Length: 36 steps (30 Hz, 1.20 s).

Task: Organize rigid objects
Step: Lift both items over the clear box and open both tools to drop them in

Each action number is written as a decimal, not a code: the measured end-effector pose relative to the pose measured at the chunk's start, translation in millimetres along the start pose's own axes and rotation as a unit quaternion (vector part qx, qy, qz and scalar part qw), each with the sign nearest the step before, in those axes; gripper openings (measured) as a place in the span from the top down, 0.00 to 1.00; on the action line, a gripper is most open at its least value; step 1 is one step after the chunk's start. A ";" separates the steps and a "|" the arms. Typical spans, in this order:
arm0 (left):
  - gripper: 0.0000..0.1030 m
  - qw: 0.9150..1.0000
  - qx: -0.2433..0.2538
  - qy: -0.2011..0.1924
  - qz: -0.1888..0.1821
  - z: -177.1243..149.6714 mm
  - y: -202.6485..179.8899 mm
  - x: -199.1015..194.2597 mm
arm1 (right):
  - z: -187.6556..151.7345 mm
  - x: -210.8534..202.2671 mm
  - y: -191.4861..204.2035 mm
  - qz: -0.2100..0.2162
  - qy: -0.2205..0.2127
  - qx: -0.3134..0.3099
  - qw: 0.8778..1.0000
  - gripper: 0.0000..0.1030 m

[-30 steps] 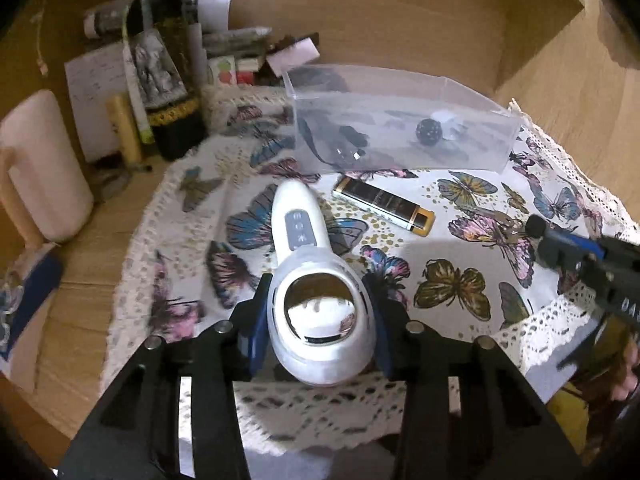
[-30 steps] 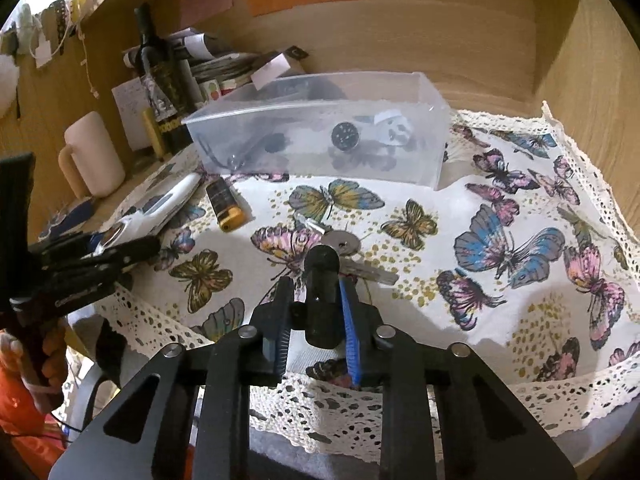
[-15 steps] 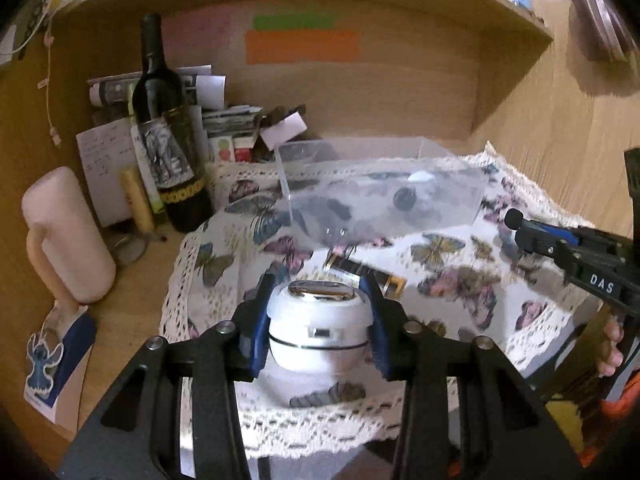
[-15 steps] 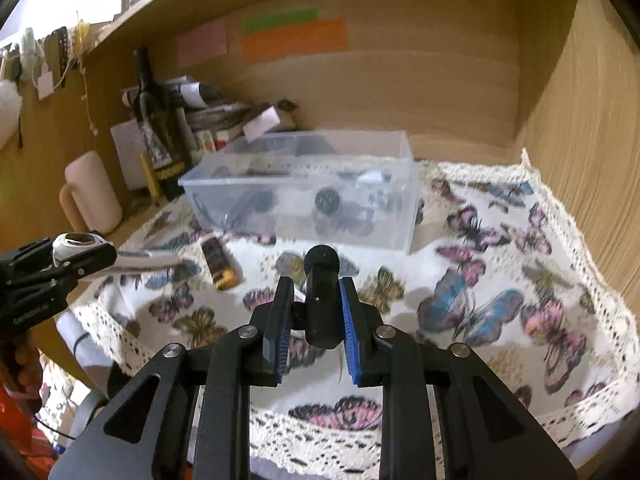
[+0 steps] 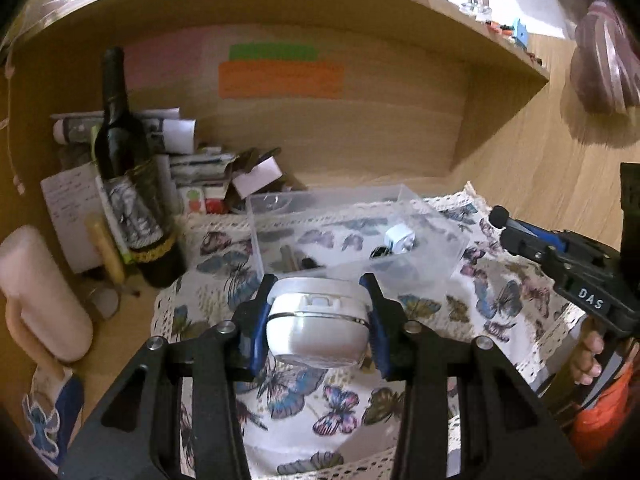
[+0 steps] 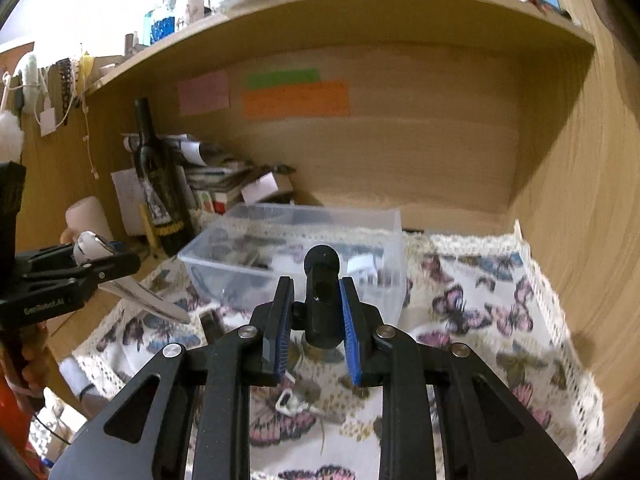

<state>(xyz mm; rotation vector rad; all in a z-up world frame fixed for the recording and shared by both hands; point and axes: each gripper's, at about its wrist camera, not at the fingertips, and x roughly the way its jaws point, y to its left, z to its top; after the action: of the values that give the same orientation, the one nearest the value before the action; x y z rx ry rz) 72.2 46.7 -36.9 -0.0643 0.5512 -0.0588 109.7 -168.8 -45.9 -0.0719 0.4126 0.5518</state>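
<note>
My left gripper (image 5: pixel 318 300) is shut on a white handheld device (image 5: pixel 318 330) and holds it above the butterfly cloth (image 5: pixel 496 304), in front of the clear plastic box (image 5: pixel 424 258). In the right wrist view the left gripper (image 6: pixel 120 260) and the tilted white device (image 6: pixel 152 302) appear at left. My right gripper (image 6: pixel 314 304) is shut on a black ball-head mount (image 6: pixel 321 292), lifted above the cloth, near the box (image 6: pixel 384 280). The right gripper (image 5: pixel 508 224) with the mount's ball (image 5: pixel 499 215) shows at right in the left wrist view. The box holds several small items.
A dark wine bottle (image 5: pixel 132 184), a pink mug (image 5: pixel 36 292), papers and small boxes (image 5: pixel 224 184) stand at the back left. A dark tube (image 6: pixel 212 322) and keys (image 6: pixel 292 400) lie on the cloth. Wooden walls and a shelf enclose the desk.
Both grippers have risen from the cloth with their objects and moved toward the box. The white device has tipped so its handle hangs downward.
</note>
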 end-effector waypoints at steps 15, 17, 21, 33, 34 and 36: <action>0.60 0.999 0.012 -0.035 -0.013 71.3 1.5 10.4 | 46.3 41.9 -4.6 0.009 -0.008 -0.011 1.000 0.80; 0.60 0.999 0.006 -0.026 -0.016 74.4 4.4 26.4 | 48.0 56.4 -5.6 0.009 0.004 -0.012 1.000 0.80; 0.60 1.000 -0.009 0.000 -0.029 74.2 8.0 63.8 | 47.7 85.6 -6.2 0.005 0.029 -0.020 0.999 0.80; 0.60 0.997 -0.024 0.056 -0.053 55.6 9.3 139.0 | 26.4 162.4 -19.1 -0.029 0.122 -0.023 0.992 0.80; 0.60 0.997 -0.025 0.061 -0.051 54.5 9.8 142.5 | 25.2 164.8 -20.2 -0.029 0.125 -0.022 0.991 0.80; 0.60 0.996 -0.022 0.074 -0.043 51.0 10.6 151.1 | 22.5 169.5 -20.6 -0.032 0.134 -0.027 0.990 0.80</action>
<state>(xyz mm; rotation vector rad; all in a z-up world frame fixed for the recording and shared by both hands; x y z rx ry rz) 227.9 48.5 -73.1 -0.1278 0.6985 -0.1361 259.5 -98.5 -93.9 -0.2113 0.6549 0.4920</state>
